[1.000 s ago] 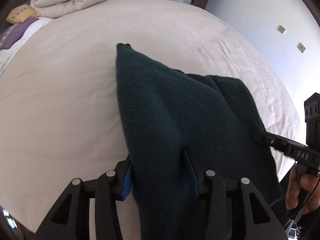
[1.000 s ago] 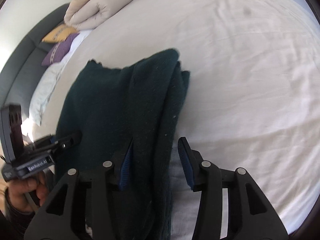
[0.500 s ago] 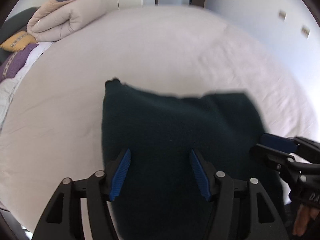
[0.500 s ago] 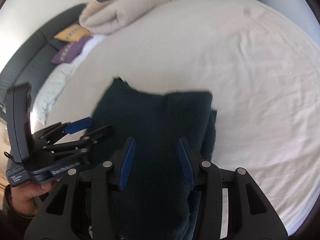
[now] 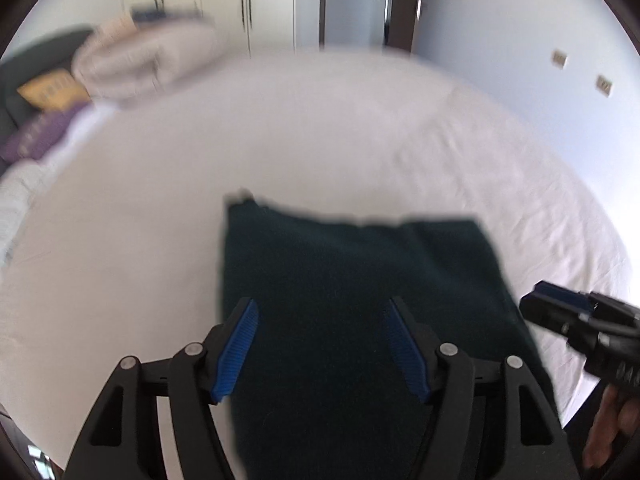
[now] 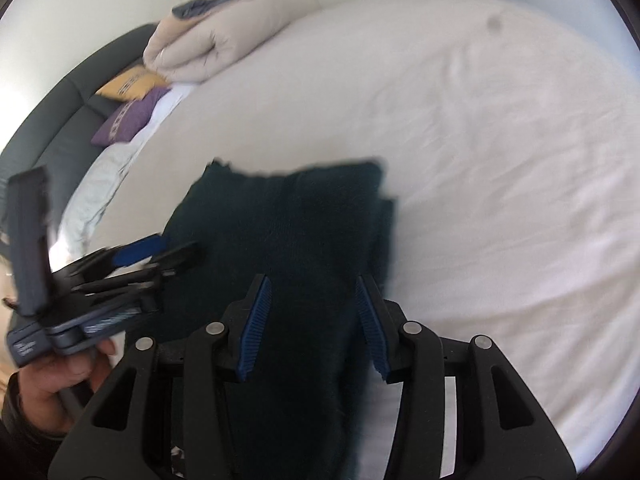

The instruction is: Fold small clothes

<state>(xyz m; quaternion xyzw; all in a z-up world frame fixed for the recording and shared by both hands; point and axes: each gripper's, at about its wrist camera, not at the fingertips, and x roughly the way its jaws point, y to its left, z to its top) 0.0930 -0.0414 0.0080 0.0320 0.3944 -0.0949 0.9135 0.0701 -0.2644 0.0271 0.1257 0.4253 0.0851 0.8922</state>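
Both grippers lifted off sweater (image 5: 360, 300); only left view (image 5: 400, 32) shows door.

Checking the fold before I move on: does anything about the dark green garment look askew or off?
Mostly tidy. The dark green garment lies folded on the white bed, but its right side shows a lower layer sticking out past the top one, so the edges do not line up.

The dark green garment (image 5: 360, 300) is a matt, fuzzy knitted cloth. It lies on a white cotton-like bed sheet (image 5: 320, 136), smooth with faint creases. Each black gripper (image 5: 322, 344) looks like matt plastic, with ribbed blue pads (image 5: 240, 344) and small shiny metal pins. The beige folded duvet (image 6: 208, 52) looks soft and puffy.
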